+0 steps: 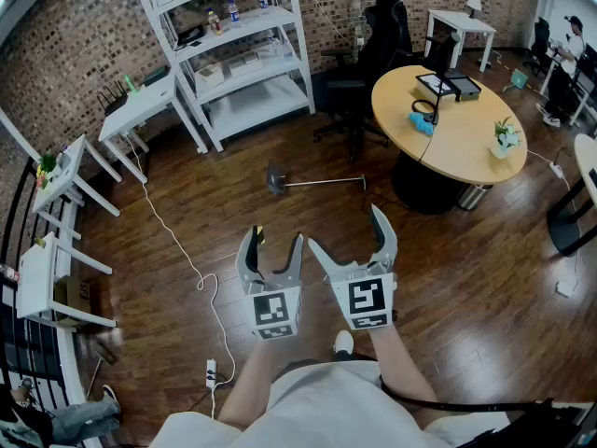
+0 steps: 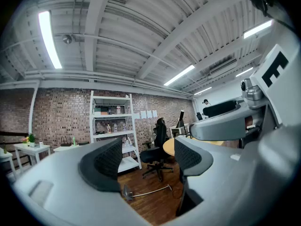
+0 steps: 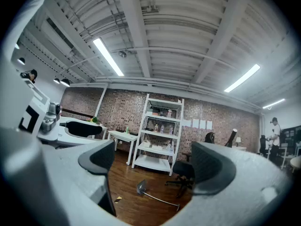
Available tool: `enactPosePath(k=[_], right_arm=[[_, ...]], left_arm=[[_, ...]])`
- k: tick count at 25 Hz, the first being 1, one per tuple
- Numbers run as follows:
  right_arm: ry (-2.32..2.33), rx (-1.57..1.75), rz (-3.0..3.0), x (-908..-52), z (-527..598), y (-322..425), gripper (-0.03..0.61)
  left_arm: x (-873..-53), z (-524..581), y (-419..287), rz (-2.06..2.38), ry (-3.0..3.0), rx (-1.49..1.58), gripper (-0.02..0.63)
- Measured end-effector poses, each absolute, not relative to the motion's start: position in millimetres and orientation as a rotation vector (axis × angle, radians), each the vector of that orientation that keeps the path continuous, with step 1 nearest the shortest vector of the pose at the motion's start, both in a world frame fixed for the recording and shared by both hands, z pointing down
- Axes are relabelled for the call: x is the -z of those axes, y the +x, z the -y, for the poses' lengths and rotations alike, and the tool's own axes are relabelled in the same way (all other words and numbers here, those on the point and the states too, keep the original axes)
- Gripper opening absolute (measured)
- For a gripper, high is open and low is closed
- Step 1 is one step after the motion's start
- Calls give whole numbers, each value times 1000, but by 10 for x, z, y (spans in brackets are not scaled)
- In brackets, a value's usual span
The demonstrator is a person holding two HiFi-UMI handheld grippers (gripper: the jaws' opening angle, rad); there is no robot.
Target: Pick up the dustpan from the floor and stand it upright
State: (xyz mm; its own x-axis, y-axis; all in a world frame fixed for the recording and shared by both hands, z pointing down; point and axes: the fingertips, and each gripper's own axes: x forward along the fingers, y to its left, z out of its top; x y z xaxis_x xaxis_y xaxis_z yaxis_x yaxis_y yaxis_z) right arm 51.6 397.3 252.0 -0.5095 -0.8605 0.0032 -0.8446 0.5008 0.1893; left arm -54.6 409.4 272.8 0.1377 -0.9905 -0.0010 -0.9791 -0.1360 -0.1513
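Two grippers are held side by side and level over the wooden floor (image 1: 466, 278) in the head view: the left gripper (image 1: 274, 248) with its jaws moderately apart, the right gripper (image 1: 347, 234) spread wider. Neither has anything between its jaws. The dustpan (image 1: 277, 179) lies flat on the floor well ahead of them, its long thin handle stretching toward the round table (image 1: 448, 147). A white shelving unit (image 1: 244, 59) stands against the brick wall beyond, a black office chair (image 1: 368, 59) is beside the table, and a white cable (image 1: 173, 241) trails across the boards at left.

In the left gripper view, the left gripper (image 2: 148, 160) shows dark ribbed pads standing apart and empty; the dustpan (image 2: 127, 192) is seen low in the gap, far off on the floor.

In the right gripper view, the right gripper (image 3: 155, 163) is wide open and empty, with the dustpan (image 3: 142, 188) lying distant between the pads, in front of the shelving unit (image 3: 160, 135).
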Motion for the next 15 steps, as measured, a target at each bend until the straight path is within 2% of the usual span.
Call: enactPosePath(k=[6, 13, 15], right_arm=[[1526, 4, 2597, -3028, -3296, 829, 483], [1574, -95, 2488, -3393, -2365, 1112, 475], [1553, -109, 2479, -3490, -2064, 1105, 453]], left_arm=[[-3127, -3465, -457, -2039, -2356, 217, 364], [-3381, -2504, -415, -2020, -2402, 252, 364], [-3473, -2158, -399, -2013, -2430, 250, 364]])
